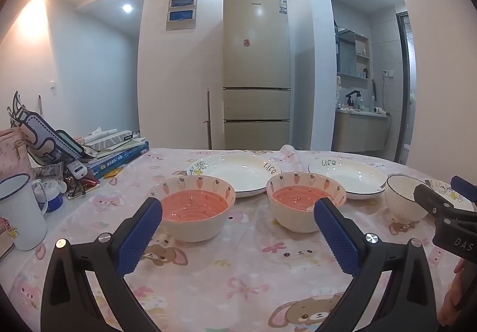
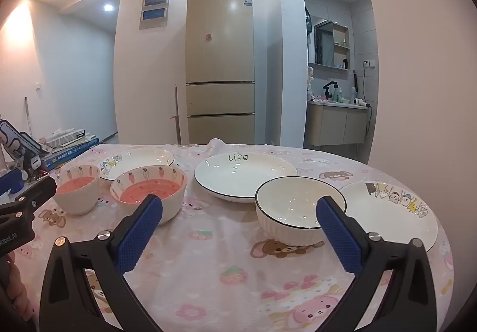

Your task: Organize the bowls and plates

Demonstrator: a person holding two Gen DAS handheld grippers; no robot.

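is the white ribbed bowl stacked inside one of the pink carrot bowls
No, the white ribbed bowl with the dark rim stands alone on the pink cartoon tablecloth, apart from both pink-lined carrot-print bowls.

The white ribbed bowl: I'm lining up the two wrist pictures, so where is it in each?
Left wrist view: white ribbed bowl at far right, partly behind the right gripper.
Right wrist view: the bowl right of centre, near the camera.
Shared landmark: the "Life" plate just behind it.
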